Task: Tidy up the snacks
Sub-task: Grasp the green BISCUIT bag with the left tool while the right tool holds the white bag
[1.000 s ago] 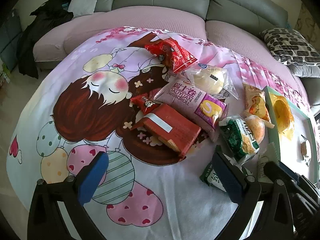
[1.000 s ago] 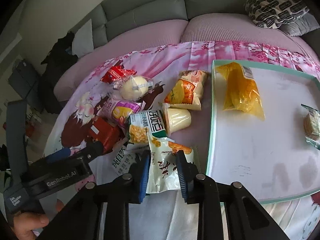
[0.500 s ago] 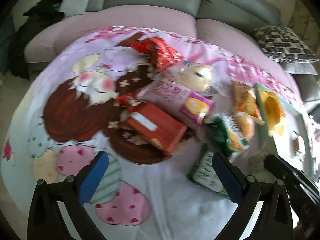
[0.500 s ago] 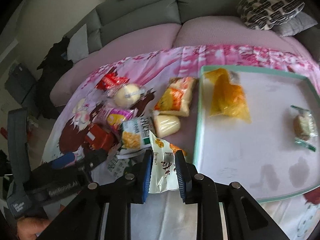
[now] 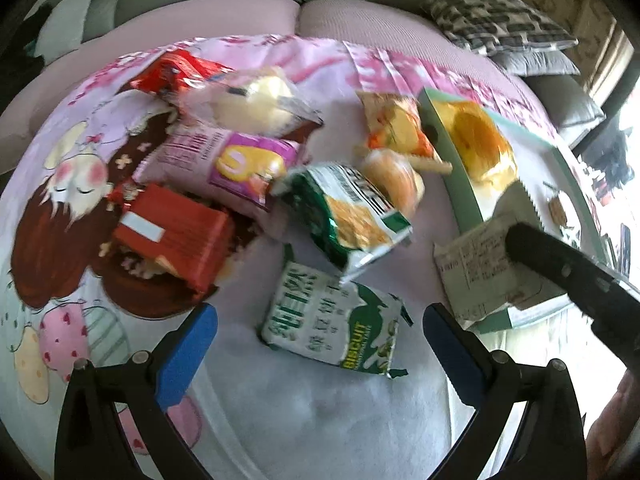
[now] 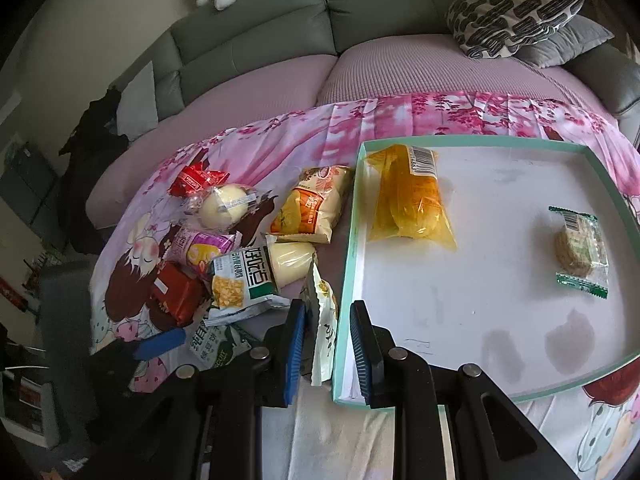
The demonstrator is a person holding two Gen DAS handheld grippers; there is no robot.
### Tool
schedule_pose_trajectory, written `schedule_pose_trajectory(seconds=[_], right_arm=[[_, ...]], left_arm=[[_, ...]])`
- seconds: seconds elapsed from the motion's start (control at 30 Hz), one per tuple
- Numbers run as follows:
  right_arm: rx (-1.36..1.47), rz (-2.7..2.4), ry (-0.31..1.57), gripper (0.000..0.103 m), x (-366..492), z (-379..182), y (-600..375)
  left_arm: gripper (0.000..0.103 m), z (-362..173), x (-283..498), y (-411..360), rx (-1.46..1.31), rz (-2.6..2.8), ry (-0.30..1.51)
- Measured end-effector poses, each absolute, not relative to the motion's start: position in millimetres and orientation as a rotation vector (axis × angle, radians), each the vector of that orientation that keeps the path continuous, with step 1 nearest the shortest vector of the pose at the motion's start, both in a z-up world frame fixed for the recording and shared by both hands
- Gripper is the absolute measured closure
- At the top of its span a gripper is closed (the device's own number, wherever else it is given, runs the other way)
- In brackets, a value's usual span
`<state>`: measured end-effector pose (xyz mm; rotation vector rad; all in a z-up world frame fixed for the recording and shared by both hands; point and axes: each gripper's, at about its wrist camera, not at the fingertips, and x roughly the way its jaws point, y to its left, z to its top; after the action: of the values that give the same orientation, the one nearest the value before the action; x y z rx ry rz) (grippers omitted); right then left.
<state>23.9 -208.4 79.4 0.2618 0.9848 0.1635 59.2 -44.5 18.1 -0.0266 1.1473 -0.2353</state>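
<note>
One white packet (image 6: pixel 322 332) is clamped between the right gripper (image 6: pixel 326 354) fingers, beside the tray (image 6: pixel 347 280) wall; it may catch there. The left gripper (image 5: pixel 320 354) gapes, empty.

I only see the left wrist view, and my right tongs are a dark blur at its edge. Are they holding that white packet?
Observer: Yes. The right tongs pinch the white packet edge-on between the pads.
Operator: Where is it relative to the tray?
Observer: At the tray's near left corner, on the outer side of the rim in the right wrist view.
Operator: How full is the tray?
Observer: Two items: a yellow bag far left and a cookie at right. The middle is bare.
</note>
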Motion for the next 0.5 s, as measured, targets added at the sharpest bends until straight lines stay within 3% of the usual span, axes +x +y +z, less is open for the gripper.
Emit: schedule_pose_trajectory(seconds=[0.03,0.1,0.2,0.37,0.5], right_arm=[[0.263,0.164,0.985,0.078,23.8,79.2,-208.4],[0.263,0.166,0.988,0.078,23.9,78.9,-208.4],[0.257,0.172,0.994,0.078,23.9,77.6,-206.2],[0.232,0.208,1.004,0.077,23.8,74.6,-196.1],[0.21,0.225,1.025,0.064,24.1,69.4,-187.5]], left_arm=[[0.002,16.0,59.5,-47.4,-0.02,-0.235,1.153],[0.017,12.7,58.9,-50.8,-0.008,-0.233,1.162],[0.031,17.0,58.0,-49.9,-0.029,-0.249,1.144],[0.038,23.0,60.5,-34.6,-0.075,-0.22,1.122],[0.038,23.8,63.8,-21.2,-0.107,-0.169,1.118]])
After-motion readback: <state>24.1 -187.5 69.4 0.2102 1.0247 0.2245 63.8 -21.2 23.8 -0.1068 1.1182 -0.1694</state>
